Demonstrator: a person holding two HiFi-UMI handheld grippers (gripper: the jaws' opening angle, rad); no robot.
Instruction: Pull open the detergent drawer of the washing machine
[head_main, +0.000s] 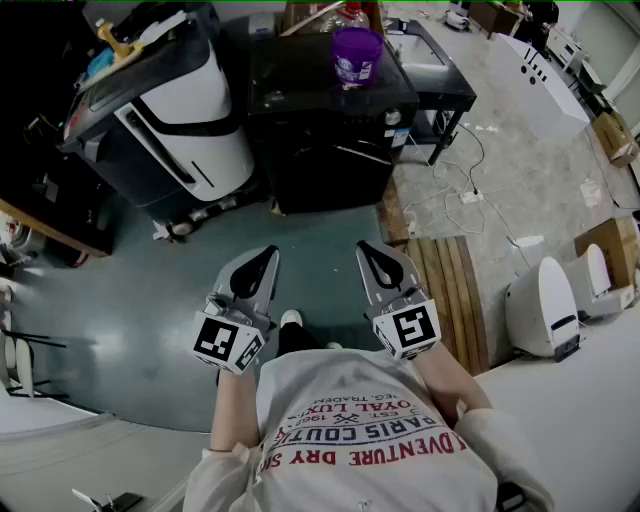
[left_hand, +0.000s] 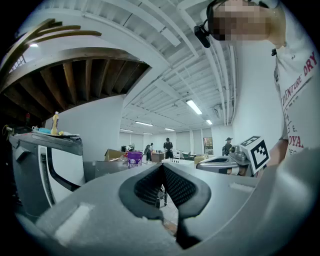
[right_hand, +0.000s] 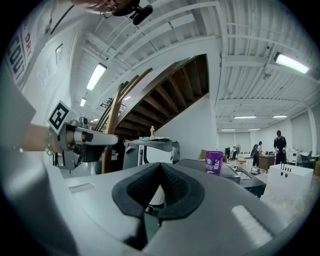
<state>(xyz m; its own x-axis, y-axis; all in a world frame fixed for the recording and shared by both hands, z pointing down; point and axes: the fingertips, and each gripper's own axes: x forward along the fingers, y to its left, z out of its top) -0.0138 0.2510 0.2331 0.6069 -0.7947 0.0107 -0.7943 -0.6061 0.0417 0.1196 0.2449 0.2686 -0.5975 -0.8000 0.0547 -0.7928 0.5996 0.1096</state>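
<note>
A white and dark grey washing machine (head_main: 175, 115) stands at the far left of the teal floor, with a yellow bottle (head_main: 112, 38) and small things on its top. No detergent drawer can be made out on it. It also shows at the left of the left gripper view (left_hand: 45, 165) and behind the jaws in the right gripper view (right_hand: 147, 150). My left gripper (head_main: 268, 251) (left_hand: 161, 165) and right gripper (head_main: 365, 246) (right_hand: 160, 164) are held side by side at waist height, well short of the machine. Both are shut and hold nothing.
A black cabinet (head_main: 325, 125) with a purple cup (head_main: 356, 52) on it stands straight ahead. To the right are a black desk (head_main: 440, 85), cables on the floor (head_main: 470, 190), a wooden pallet (head_main: 450, 290) and white bins (head_main: 545, 305). People stand far off (left_hand: 168, 146).
</note>
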